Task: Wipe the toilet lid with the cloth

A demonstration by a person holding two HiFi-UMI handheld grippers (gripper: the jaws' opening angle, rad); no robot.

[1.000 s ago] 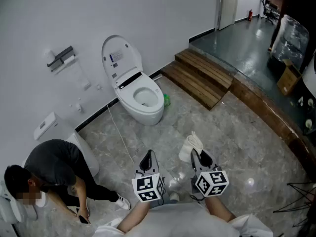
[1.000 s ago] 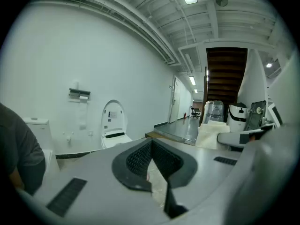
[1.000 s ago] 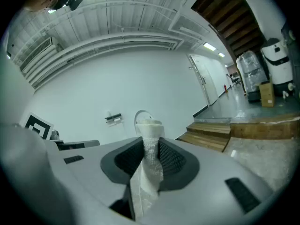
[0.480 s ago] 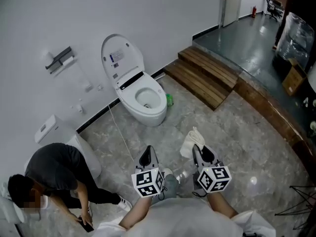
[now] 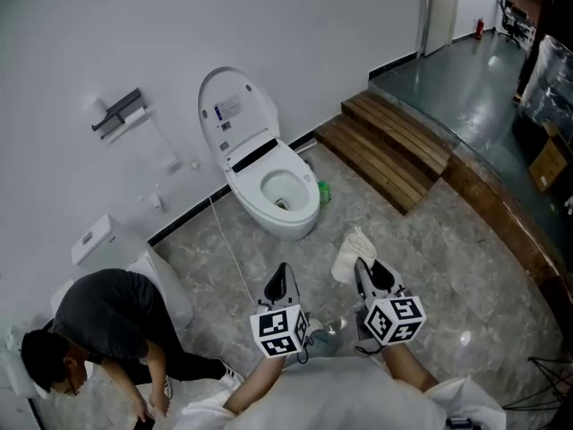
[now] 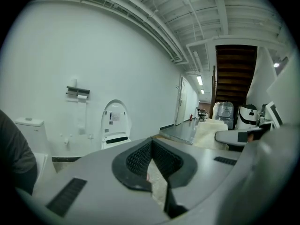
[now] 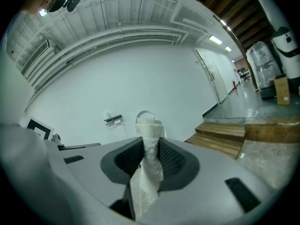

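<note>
Wiping has not begun: the white oval toilet lid (image 5: pixel 235 115) stands raised against the white wall (image 5: pixel 313 25) at 11 o'clock, well apart from both tools, its long axis upright and its inner face turned to the room. The right hand-held gripper (image 5: pixel 362 269) pinches a crumpled white cloth (image 5: pixel 352 251) that juts toward 12 o'clock. The left hand-held gripper (image 5: pixel 281 276) is pressed together, apparently empty. The approach and every stroke are yet to come.

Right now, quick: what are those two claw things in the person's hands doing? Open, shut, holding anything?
The left gripper: closed, nothing between its jaws.
The right gripper: closed on the white cloth.
</note>
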